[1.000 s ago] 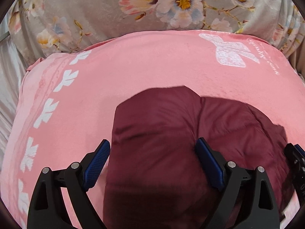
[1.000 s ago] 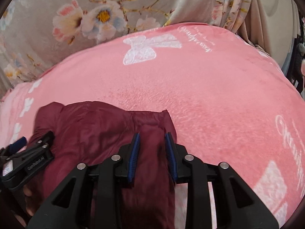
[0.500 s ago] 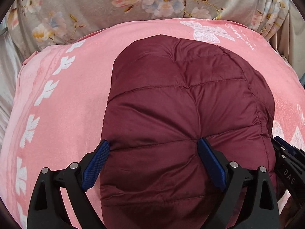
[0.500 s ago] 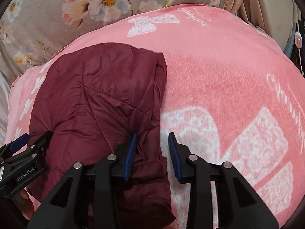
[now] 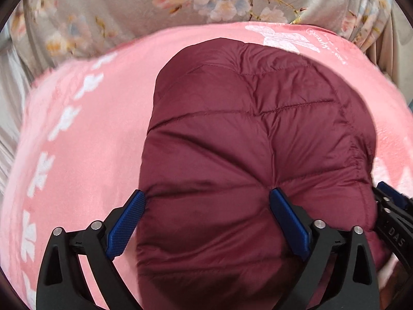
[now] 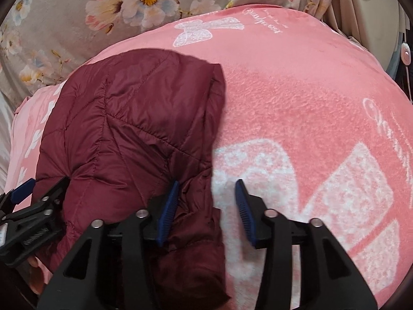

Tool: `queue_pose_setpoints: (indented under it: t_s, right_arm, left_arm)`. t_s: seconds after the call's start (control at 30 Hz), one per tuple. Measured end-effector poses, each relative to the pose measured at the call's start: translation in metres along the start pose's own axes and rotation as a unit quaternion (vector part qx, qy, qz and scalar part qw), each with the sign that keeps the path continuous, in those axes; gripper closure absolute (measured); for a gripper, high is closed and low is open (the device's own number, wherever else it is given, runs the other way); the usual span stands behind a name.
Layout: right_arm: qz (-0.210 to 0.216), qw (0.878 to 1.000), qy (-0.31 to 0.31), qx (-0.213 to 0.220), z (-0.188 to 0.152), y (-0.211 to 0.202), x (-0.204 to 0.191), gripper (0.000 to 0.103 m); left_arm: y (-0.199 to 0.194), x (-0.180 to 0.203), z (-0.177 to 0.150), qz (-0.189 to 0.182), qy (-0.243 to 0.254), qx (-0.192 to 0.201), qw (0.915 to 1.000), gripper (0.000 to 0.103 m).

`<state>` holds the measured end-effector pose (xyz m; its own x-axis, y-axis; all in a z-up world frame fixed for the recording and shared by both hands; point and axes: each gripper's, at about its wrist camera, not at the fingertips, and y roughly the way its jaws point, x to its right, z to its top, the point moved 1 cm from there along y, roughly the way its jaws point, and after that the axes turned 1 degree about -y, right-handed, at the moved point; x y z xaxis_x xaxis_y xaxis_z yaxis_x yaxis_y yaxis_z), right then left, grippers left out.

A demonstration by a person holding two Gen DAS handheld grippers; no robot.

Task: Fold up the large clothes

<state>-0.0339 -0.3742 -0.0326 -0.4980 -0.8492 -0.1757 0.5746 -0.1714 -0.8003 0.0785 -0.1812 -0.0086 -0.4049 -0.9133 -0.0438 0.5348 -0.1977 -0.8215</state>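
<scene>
I am looking into a bedroom in a home. A bed fills both wrist views, covered by a soft pink fleece blanket (image 6: pixel 296 82) printed with white butterflies and script. Behind it lies grey bedding with a pastel flower print (image 5: pixel 129 13). Pale pleated curtains (image 6: pixel 361 7) hang at the far right, and a small corded switch (image 6: pixel 406 54) dangles beside them

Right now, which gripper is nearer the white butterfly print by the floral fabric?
Neither clearly. The left gripper straddles the maroon jacket; the right gripper, jaws opening, sits at its right edge. The butterfly lies beyond both.
</scene>
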Motion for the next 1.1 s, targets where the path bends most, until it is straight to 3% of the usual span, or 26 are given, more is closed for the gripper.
queue_pose_setpoints:
  t_s: [0.2, 0.27, 0.43, 0.7, 0.73, 0.77, 0.8, 0.83, 0.9, 1.0, 1.1]
  right_arm:
    - [0.113, 0.989, 0.078, -0.046, 0.001, 0.005, 0.034, 0.041]
    - [0.138, 0.984, 0.098, -0.054, 0.000, 0.010, 0.039, 0.039]
    - [0.157, 0.982, 0.092, -0.059, 0.006, 0.013, 0.029, 0.034]
    - [0.162, 0.982, 0.086, -0.051, 0.014, 0.022, 0.009, 0.034]
    - [0.162, 0.982, 0.081, -0.051, 0.016, 0.023, 0.006, 0.042]
    - [0.176, 0.980, 0.081, -0.055, 0.019, 0.024, 0.002, 0.050]
    - [0.190, 0.976, 0.087, -0.057, 0.019, 0.025, 0.002, 0.067]
    - [0.186, 0.977, 0.089, -0.056, 0.021, 0.024, 0.000, 0.074]
    - [0.162, 0.984, 0.063, -0.038, 0.026, 0.014, -0.009, 0.086]
    - [0.146, 0.989, 0.037, -0.003, 0.035, -0.005, -0.023, 0.091]
    - [0.146, 0.988, 0.024, 0.048, 0.053, -0.032, -0.036, 0.092]
  left_arm:
    - [-0.002, -0.053, 0.000, -0.096, -0.087, -0.034, 0.9909, 0.008]
    - [0.010, -0.068, -0.002, -0.144, -0.122, -0.059, 0.9804, 0.008]
    - [0.037, -0.073, -0.008, -0.233, -0.154, -0.107, 0.9543, 0.008]
    - [0.039, -0.056, -0.002, -0.222, -0.121, -0.085, 0.9637, 0.008]
    - [0.038, -0.056, -0.001, -0.219, -0.120, -0.081, 0.9650, 0.008]
    - [0.038, -0.055, 0.001, -0.215, -0.117, -0.076, 0.9666, 0.013]
    - [0.035, -0.054, 0.003, -0.207, -0.111, -0.070, 0.9696, 0.020]
    - [0.031, -0.052, 0.005, -0.199, -0.102, -0.061, 0.9728, 0.024]
    - [0.019, -0.048, 0.010, -0.183, -0.078, -0.039, 0.9792, 0.043]
    - [0.003, -0.048, 0.021, -0.183, -0.053, -0.009, 0.9816, 0.065]
    - [-0.018, -0.052, 0.039, -0.189, -0.028, 0.032, 0.9811, 0.070]
